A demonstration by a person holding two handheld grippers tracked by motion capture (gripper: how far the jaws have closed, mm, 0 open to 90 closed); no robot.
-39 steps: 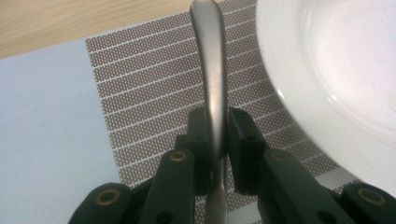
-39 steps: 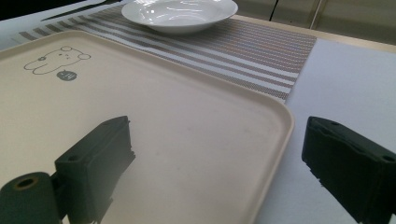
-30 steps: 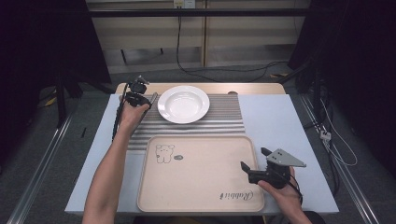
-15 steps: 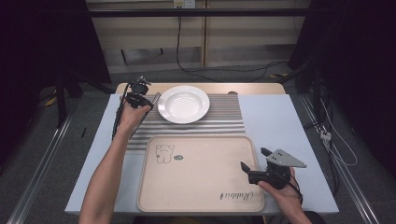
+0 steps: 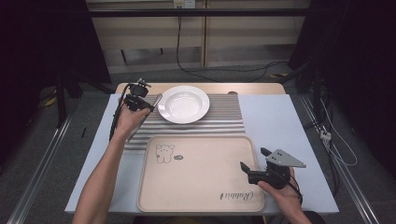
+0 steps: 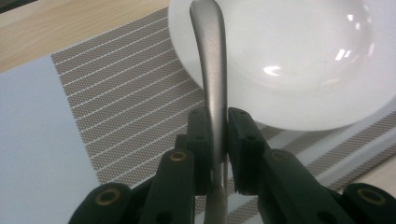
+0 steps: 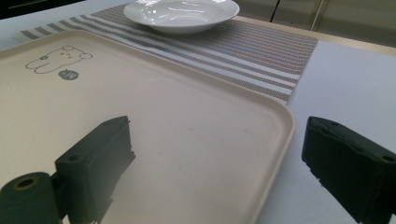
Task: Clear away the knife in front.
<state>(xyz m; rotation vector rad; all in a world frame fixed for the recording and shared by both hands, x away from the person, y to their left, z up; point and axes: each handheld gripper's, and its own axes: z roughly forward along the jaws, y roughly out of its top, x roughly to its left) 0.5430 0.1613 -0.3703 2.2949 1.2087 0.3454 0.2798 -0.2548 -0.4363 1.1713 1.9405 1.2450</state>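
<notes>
Cutlery handle (image 6: 214, 79) sat pinched in my left gripper (image 6: 218, 140) at the plate's (image 5: 183, 103) left rim near the table's far edge; my right gripper (image 7: 212, 158) gaped empty over the tray's (image 5: 201, 205) right edge. Thin grip, I judged: it could twist loose

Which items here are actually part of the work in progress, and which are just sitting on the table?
In use:
- metal utensil handle, clamped in the left gripper, reaching over the rim of the white plate
- striped placemat under the plate

Idle for now:
- beige tray with bear print, nothing on it
- right gripper, open at the tray's right edge
</notes>
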